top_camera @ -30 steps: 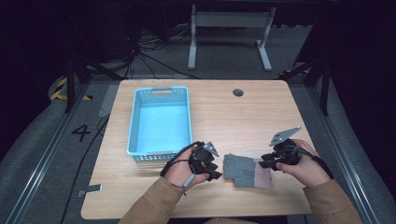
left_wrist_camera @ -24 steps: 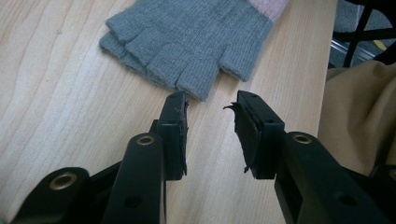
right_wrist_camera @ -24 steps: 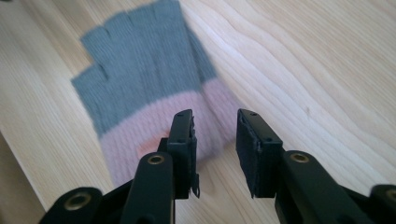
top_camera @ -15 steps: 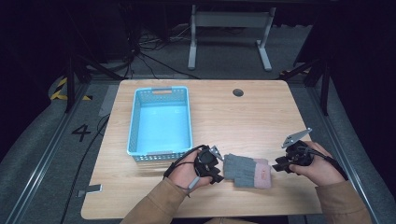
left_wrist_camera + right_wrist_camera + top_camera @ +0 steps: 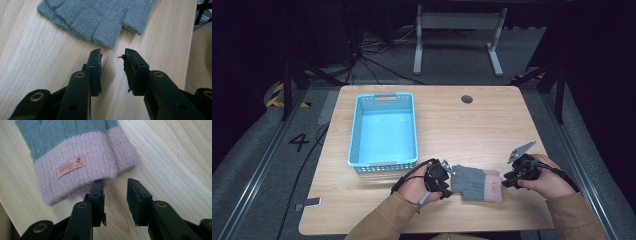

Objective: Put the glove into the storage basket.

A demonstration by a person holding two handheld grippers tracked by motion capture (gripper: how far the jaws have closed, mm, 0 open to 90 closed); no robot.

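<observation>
A grey knitted fingerless glove with a pink ribbed cuff [image 5: 475, 183] lies flat on the light wooden table [image 5: 472, 125], near its front edge, between the two hand-held grippers and well apart from the light blue perforated plastic basket [image 5: 384, 130] to the rear left. Its long axis runs across the table from side to side: the finger stubs point toward the left gripper [image 5: 113, 53], the cuff with its small orange label [image 5: 71, 166] toward the right gripper [image 5: 115, 183]. The step in hand appears to be the approach for a two-ended pick-up. The left gripper's jaws, which have just been closing somewhat, stand parted just short of the finger stubs with nothing between them; the right gripper's jaws stand parted at the cuff hem, one tip close against the cuff edge, the pads not pressing on fabric. Neither gripper grasps anything. In my judgement, the next move calls for each gripper to advance until a fold of knit sits between its pads, then close; the thin, limp fabric lying flat on the wood may slip from under the tips.
</observation>
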